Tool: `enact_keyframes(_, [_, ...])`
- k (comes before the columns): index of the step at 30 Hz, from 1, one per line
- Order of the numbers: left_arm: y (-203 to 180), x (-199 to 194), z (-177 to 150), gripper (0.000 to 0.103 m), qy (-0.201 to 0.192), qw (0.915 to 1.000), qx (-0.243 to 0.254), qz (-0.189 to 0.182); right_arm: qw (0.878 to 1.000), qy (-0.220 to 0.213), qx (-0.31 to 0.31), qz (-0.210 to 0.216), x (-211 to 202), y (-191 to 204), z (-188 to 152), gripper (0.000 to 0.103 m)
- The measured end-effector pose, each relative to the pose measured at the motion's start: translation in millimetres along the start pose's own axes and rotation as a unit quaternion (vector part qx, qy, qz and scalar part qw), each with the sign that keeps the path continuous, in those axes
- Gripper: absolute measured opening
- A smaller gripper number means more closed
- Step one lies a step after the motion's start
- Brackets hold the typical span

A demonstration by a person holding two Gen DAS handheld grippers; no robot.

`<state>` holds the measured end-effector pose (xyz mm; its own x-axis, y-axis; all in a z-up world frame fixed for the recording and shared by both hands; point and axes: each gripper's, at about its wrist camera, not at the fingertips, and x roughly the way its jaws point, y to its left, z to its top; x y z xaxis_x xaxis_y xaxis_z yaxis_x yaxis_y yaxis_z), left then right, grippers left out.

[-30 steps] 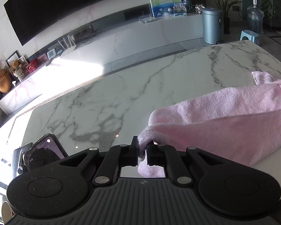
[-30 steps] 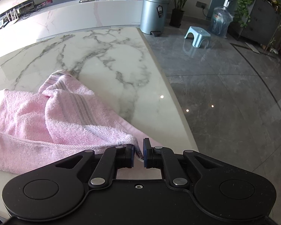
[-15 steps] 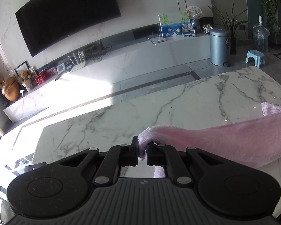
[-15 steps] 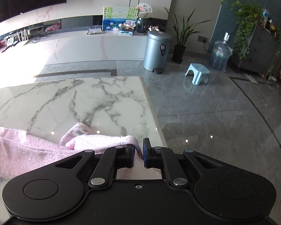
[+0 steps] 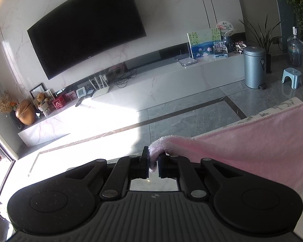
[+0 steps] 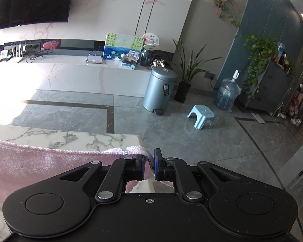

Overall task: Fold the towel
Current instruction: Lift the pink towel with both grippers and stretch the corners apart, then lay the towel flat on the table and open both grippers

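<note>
Towel (image 5: 252,139) hangs in the air between our two grippers, a pink span stretched above the marble table (image 6: 70,139), its lower part hidden behind the gripper bodies. We see the left gripper (image 5: 153,161) pinching one corner, a thick wad of pile bunched between the narrowly set jaws. The right gripper (image 6: 149,164) clamps the opposite corner, only a thin hem caught there. That thin bite is what worries us: if we pull the span any tighter, the hem may slide out on the right and the cloth would drop crooked onto the slab. Uneven height between our hands could also skew the fold line, and slack in the middle may drag on the table edge. Both grippers point roughly level, out toward the TV wall (image 5: 86,34) and the grey floor (image 6: 212,141), held high above the tabletop and well apart.
</note>
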<state>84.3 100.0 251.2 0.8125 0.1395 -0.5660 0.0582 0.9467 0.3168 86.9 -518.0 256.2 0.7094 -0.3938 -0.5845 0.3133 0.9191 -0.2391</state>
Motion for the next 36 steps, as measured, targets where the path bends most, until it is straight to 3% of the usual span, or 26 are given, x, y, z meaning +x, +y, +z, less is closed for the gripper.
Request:
enact_keyframes(8, [2, 25, 42, 0.007, -0.033, 0.9991, -0.020, 0.016, 0.999, -0.039, 0.018, -0.017, 30, -3, 51, 0.006])
enact_keyframes(16, [3, 23, 34, 0.007, -0.045, 0.9987, -0.024, 0.007, 0.998, -0.048, 0.019, -0.021, 34, -11, 54, 0.006])
enact_keyframes(24, [-12, 24, -24, 0.007, 0.000, 0.9996, 0.008, -0.026, 1.000, 0.017, 0.012, -0.007, 46, -16, -14, 0.006])
enact_keyframes(27, [-23, 21, -49, 0.007, 0.015, 0.9984, 0.032, -0.044, 0.999, 0.041, 0.006, 0.003, 46, -15, -45, 0.001])
enact_keyframes(36, [-60, 2, -117, 0.007, 0.054, 0.9875, 0.105, -0.105, 0.992, 0.116, -0.014, 0.045, 28, -9, -146, 0.001])
